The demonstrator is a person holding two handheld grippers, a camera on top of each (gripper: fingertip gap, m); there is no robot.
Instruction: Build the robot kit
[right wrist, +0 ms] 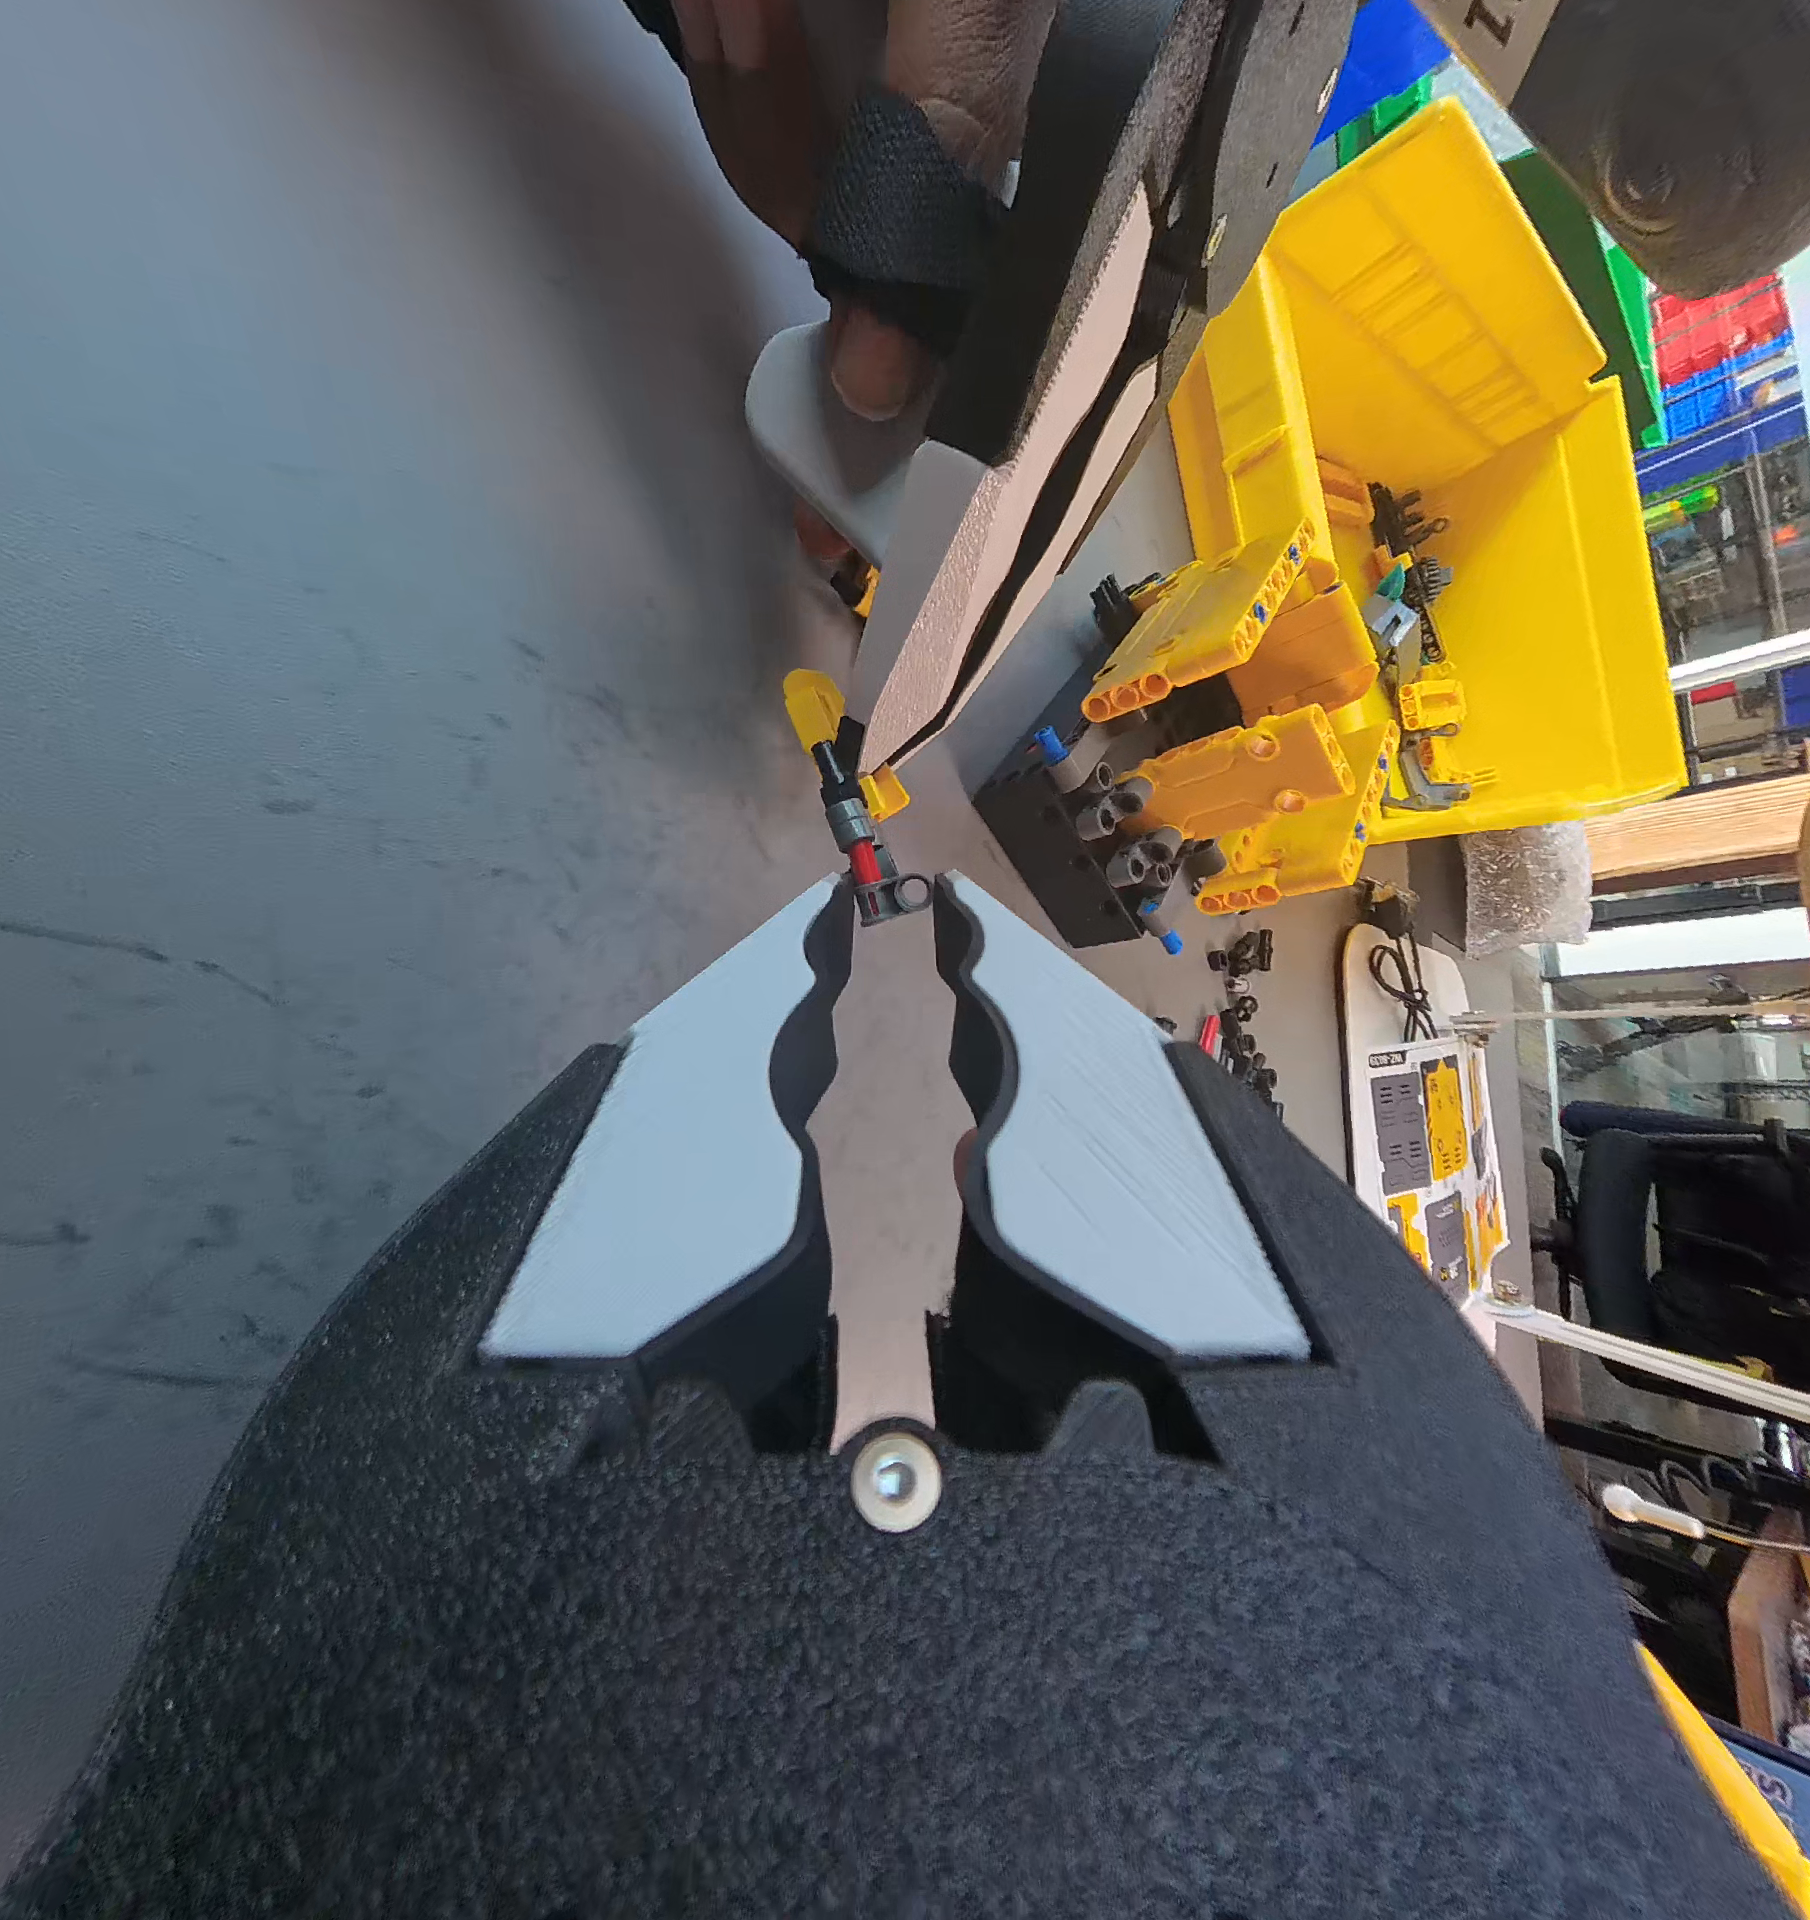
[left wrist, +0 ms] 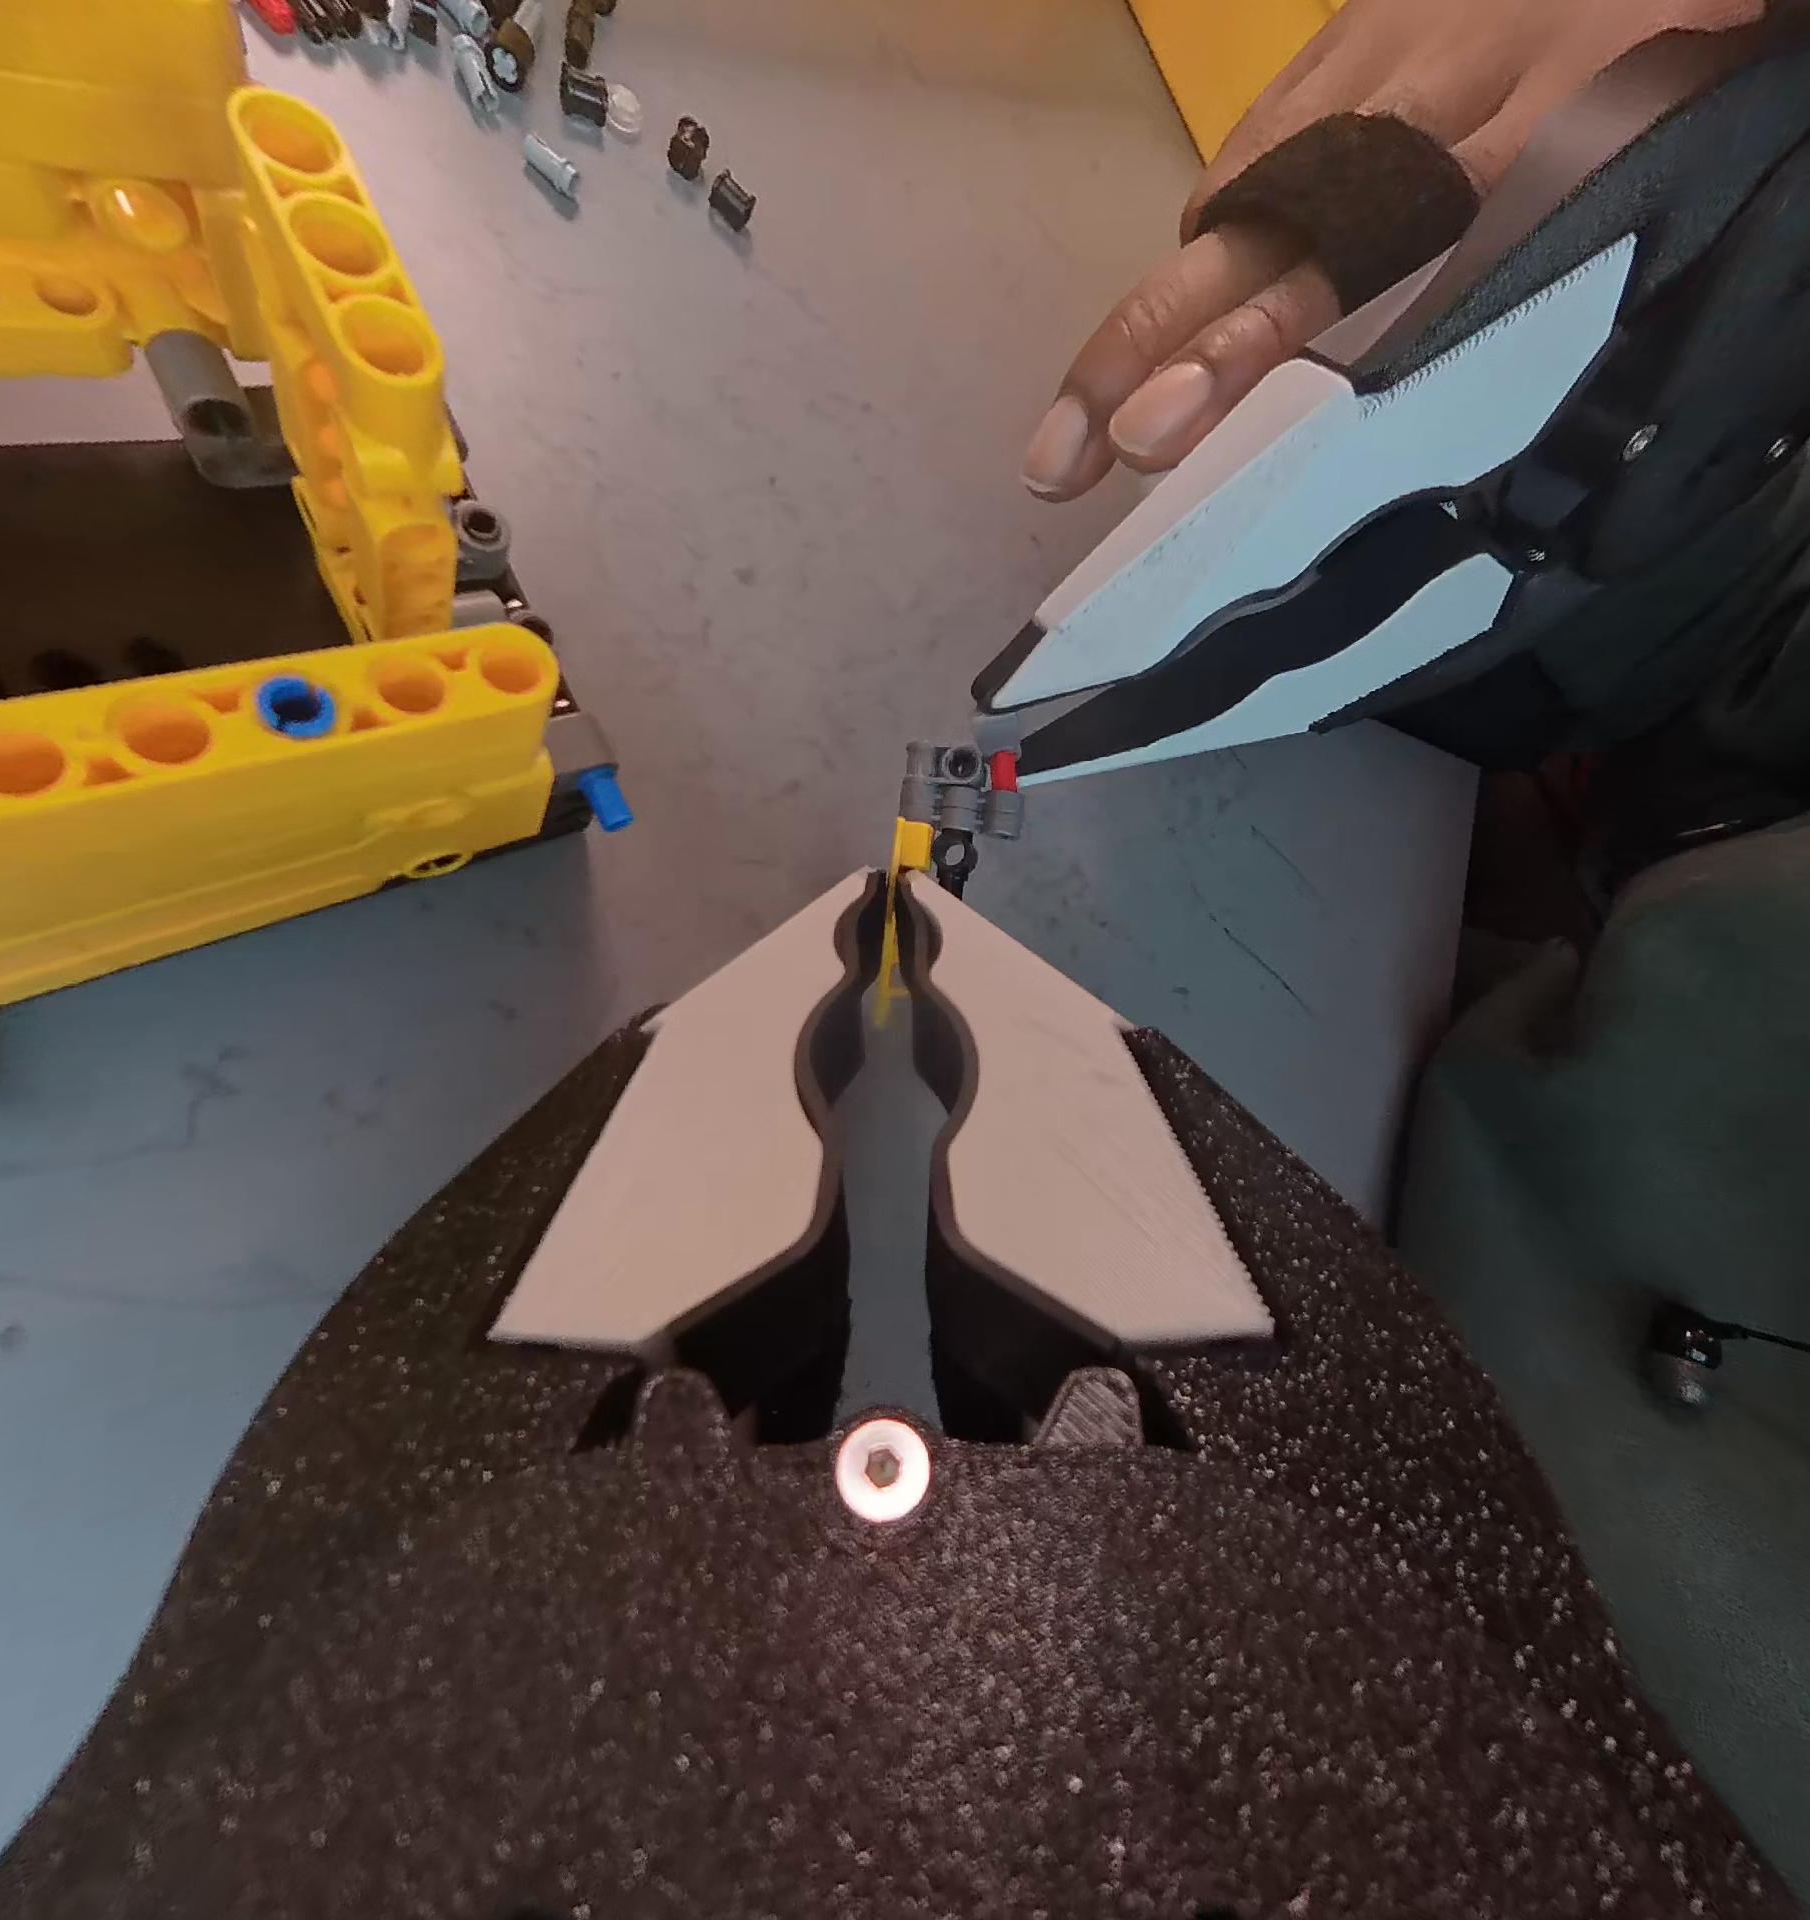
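My left gripper (left wrist: 888, 881) is shut on a thin yellow piece (left wrist: 909, 842) that sticks out past its tips. Right beyond it is a small stack of grey connectors (left wrist: 948, 792) with a red axle (left wrist: 1003, 771) and a black pin (left wrist: 955, 858). My right gripper (right wrist: 890, 883) is shut on the grey connector (right wrist: 896, 896) at the end of that stack. It comes in from the right in the left wrist view (left wrist: 996, 750). In the right wrist view the left gripper (right wrist: 872, 771) reaches down from above and holds the yellow piece (right wrist: 885, 795). Both are held above the grey table (left wrist: 776, 416).
A large yellow and black beam model (left wrist: 257, 727) stands on the table to the left, also in the right wrist view (right wrist: 1244, 769). Loose small pins (left wrist: 568, 94) lie behind it. A yellow bin (right wrist: 1452, 416) with parts and an instruction sheet (right wrist: 1431, 1153) lie beyond. A hand (left wrist: 1244, 312) holds the right gripper. Only a small space, under 4 cm, lies between the two pairs of fingers.
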